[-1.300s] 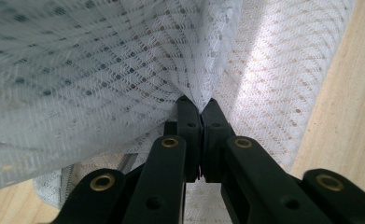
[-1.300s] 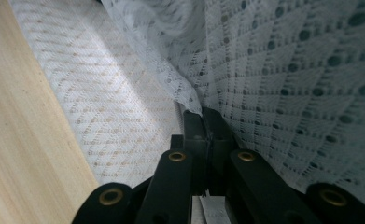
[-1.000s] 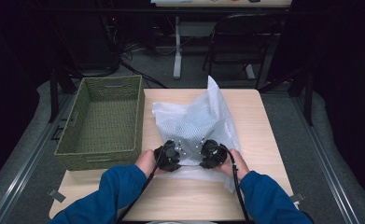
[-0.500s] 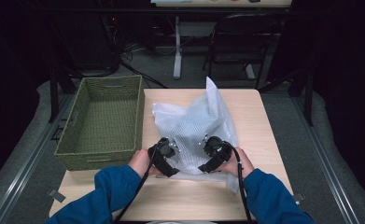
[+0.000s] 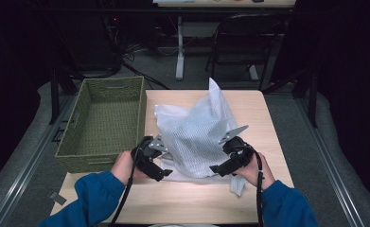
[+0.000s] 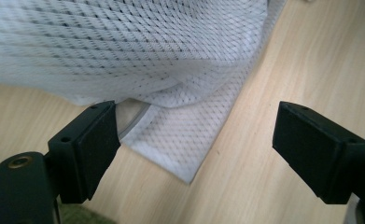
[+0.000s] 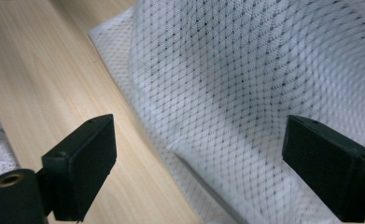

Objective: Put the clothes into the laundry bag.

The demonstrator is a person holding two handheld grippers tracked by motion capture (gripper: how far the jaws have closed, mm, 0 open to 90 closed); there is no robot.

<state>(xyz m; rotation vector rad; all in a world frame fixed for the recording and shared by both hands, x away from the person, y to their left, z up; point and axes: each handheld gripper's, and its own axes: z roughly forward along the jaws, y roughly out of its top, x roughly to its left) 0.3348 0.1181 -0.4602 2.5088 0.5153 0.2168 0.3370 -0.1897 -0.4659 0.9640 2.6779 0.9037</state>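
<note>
A white mesh bag (image 5: 197, 135) is heaped at the centre of the tabletop (image 5: 268, 123), its peak raised toward 12 o'clock and its flat lower edge spread toward 6 o'clock. A green woven basket (image 5: 104, 123) stands at 9 o'clock of the bag, just beside it. The left claw (image 5: 150, 158) is placed at the bag's 8 o'clock corner and the right claw (image 5: 230, 158) at its 4 o'clock corner. In the left gripper view the jaws are seen spread wide, with a flat mesh corner (image 6: 180, 140) lying between them, ungripped; in the right gripper view the jaws are likewise spread, with mesh between them but nothing pinched.

The step in hand is judged to be an approach for a two-sided grasp of the bag's lower edge. For the next move, each claw would need to be lowered onto its corner and closed on the mesh, so that the bag can be lifted or straightened evenly.
</note>
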